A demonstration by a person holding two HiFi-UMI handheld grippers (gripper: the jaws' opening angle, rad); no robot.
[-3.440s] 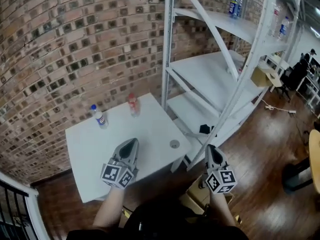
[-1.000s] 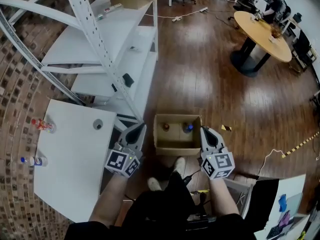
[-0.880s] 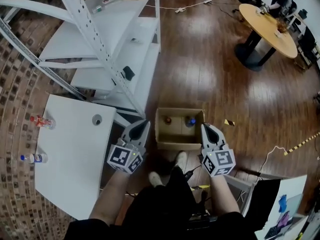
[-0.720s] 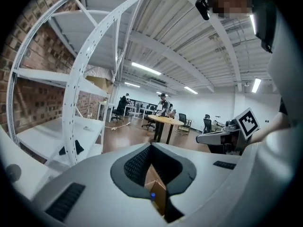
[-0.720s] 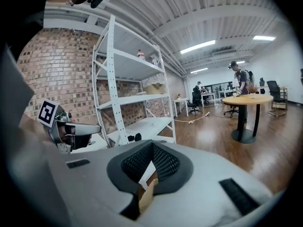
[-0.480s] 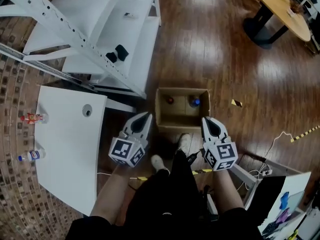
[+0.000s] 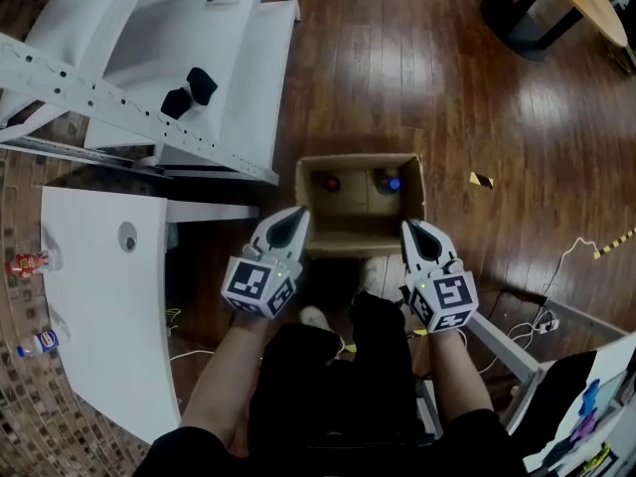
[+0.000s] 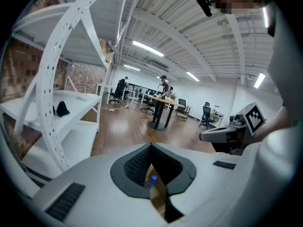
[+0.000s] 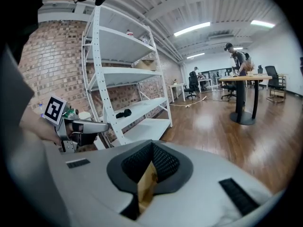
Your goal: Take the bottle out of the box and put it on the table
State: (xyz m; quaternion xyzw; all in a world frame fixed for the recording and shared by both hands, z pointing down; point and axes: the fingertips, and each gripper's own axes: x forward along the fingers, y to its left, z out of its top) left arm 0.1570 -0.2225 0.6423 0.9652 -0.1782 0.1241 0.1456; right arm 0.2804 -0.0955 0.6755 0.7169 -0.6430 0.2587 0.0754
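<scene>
An open cardboard box (image 7: pixel 360 229) stands on the wooden floor in the head view. Two bottles stand upright against its far wall, one with a red cap (image 7: pixel 331 183) and one with a blue cap (image 7: pixel 390 182). My left gripper (image 7: pixel 296 215) is shut and empty, its tip over the box's near left corner. My right gripper (image 7: pixel 409 229) is shut and empty at the near right corner. In the left gripper view the blue cap (image 8: pixel 152 178) and cardboard show through the gap below the shut left gripper (image 8: pixel 151 145). In the right gripper view only cardboard (image 9: pixel 146 181) shows below the right gripper (image 9: pixel 152 144).
A white table (image 7: pixel 99 316) stands to the left, with a red bottle (image 7: pixel 30 262) and a blue-labelled bottle (image 7: pixel 35 344) near its far edge. White shelving (image 7: pixel 179 58) is beyond it. The person's shoes and legs are just behind the box. Cables lie on the floor at right.
Both grippers have sunk towards the box, side by side and still shut. The head view has tipped further down, so the box lies nearer the grippers' tips.
</scene>
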